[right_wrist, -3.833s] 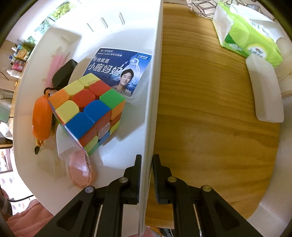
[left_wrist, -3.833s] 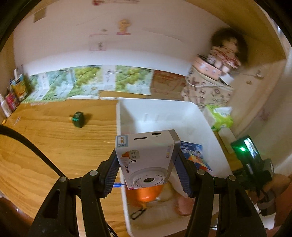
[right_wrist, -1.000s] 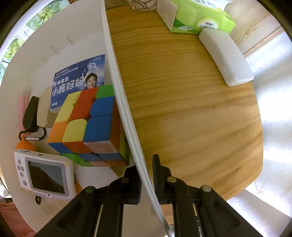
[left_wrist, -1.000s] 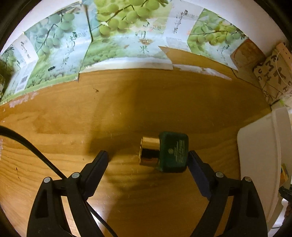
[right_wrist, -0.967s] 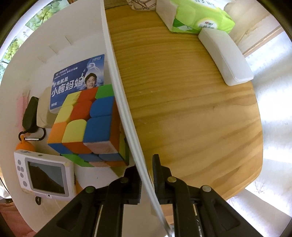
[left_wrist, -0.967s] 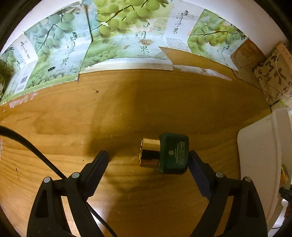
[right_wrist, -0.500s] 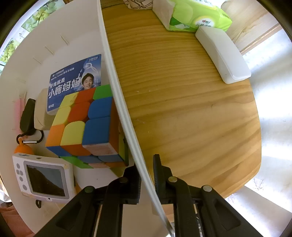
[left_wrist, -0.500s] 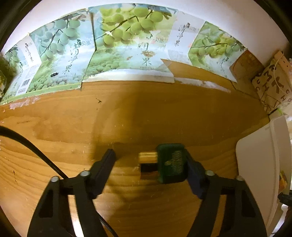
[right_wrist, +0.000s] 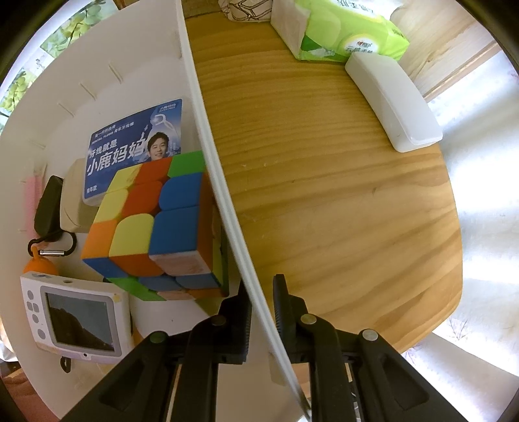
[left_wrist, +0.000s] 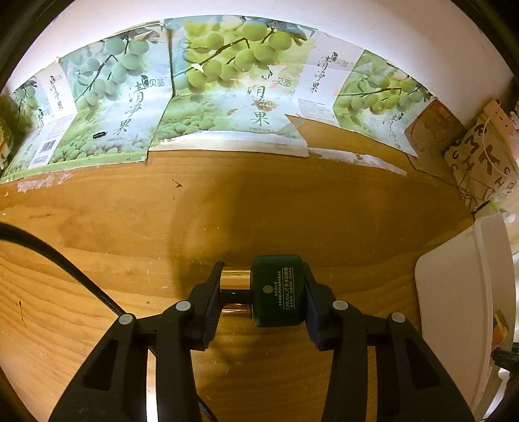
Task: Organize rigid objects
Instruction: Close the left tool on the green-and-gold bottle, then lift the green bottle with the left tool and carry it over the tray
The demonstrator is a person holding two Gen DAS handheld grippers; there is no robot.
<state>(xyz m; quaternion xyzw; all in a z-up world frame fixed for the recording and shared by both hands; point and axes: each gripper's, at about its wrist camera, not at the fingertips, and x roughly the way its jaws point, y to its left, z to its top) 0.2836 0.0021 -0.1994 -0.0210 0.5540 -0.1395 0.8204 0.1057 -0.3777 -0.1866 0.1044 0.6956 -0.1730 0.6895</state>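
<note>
My left gripper (left_wrist: pixel 261 292) is shut on a small dark green bottle (left_wrist: pixel 278 290) with a gold cap (left_wrist: pixel 235 282), lying on its side on the wooden table. The white bin (left_wrist: pixel 454 292) shows at the right edge of the left wrist view. My right gripper (right_wrist: pixel 262 302) is shut on the white bin's wall (right_wrist: pixel 227 207). Inside the bin lie a colour cube (right_wrist: pixel 152 220), a white camera (right_wrist: pixel 76 316), a blue printed box (right_wrist: pixel 129 149), an orange item with a carabiner (right_wrist: pixel 39 264) and a black item (right_wrist: pixel 48 204).
Flattened grape-print cardboard (left_wrist: pixel 211 91) lines the wall behind the table. A patterned cloth bundle (left_wrist: pixel 483 162) stands at the right. Beside the bin are a green tissue pack (right_wrist: pixel 343 29) and a white case (right_wrist: pixel 392 100) near the table's edge.
My left gripper dropped the camera in the bin, moved to the green bottle and closed its fingers on it. The right gripper stayed clamped on the bin wall.
</note>
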